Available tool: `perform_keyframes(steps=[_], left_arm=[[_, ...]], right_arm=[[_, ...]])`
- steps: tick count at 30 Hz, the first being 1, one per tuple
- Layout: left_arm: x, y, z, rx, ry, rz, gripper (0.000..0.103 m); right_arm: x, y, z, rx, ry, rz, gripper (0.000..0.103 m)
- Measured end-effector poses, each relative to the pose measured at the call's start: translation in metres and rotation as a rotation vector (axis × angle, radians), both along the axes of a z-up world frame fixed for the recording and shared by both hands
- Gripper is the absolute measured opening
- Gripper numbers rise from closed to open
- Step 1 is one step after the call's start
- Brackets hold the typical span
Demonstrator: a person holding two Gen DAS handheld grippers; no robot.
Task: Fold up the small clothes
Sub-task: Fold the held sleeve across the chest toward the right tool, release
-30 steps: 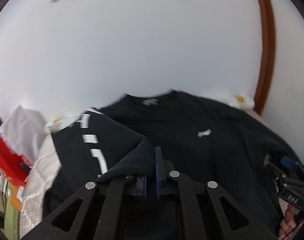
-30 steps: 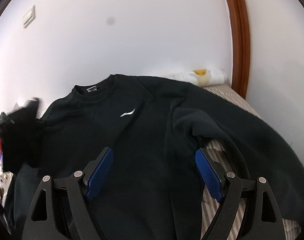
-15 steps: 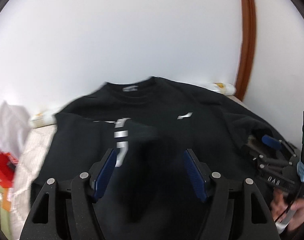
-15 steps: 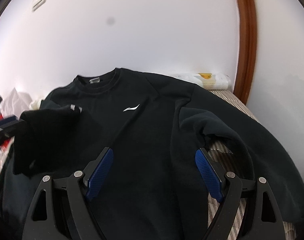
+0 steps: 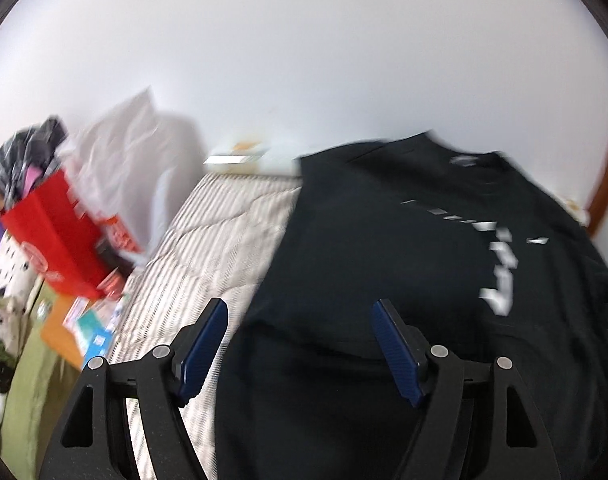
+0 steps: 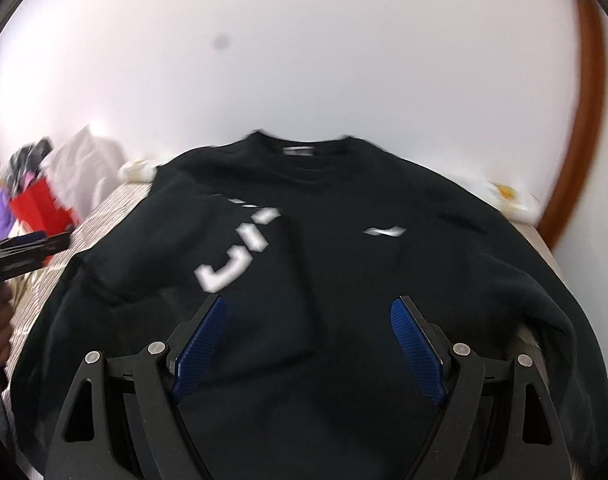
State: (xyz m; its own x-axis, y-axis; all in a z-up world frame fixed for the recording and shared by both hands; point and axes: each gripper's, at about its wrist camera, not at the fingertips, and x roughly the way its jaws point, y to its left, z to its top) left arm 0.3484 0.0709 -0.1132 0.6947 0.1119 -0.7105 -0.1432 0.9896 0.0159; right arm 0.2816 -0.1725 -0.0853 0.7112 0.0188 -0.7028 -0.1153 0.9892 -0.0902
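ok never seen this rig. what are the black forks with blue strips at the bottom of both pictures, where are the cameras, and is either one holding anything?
No robot: a person carries a two-finger gripper in each hand, each with a fisheye camera looking along its fingers. The forks are those fingers; the blue strips are their pads. One picture is from the left gripper, the other from the right gripper. A black sweatshirt lies flat on a striped bed cover, one sleeve with white lettering folded across its chest. The left gripper's fingers have just been opening, with nothing pinched between them; the right's stand open above the cloth. A red bag sits at the left.

Black sweatshirt (image 6: 344, 280) flat on bed, lettered sleeve (image 6: 239, 256) folded inward.
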Motion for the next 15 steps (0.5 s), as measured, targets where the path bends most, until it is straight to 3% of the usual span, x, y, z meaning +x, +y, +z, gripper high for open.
perform_keyframes(steps=[6, 11, 15], left_arm=[[0.013, 0.023, -0.033, 0.021, 0.056, 0.038, 0.073], [0.015, 0.031, -0.046, 0.028, 0.049, 0.079, 0.073], [0.016, 0.033, -0.055, -0.012, 0.057, 0.07, 0.073]], right_arm=[[0.008, 0.07, -0.026, -0.016, 0.021, 0.139, 0.084], [-0.005, 0.092, -0.046, 0.012, 0.037, 0.221, 0.084], [0.0, 0.105, -0.069, -0.057, 0.072, 0.225, 0.084]])
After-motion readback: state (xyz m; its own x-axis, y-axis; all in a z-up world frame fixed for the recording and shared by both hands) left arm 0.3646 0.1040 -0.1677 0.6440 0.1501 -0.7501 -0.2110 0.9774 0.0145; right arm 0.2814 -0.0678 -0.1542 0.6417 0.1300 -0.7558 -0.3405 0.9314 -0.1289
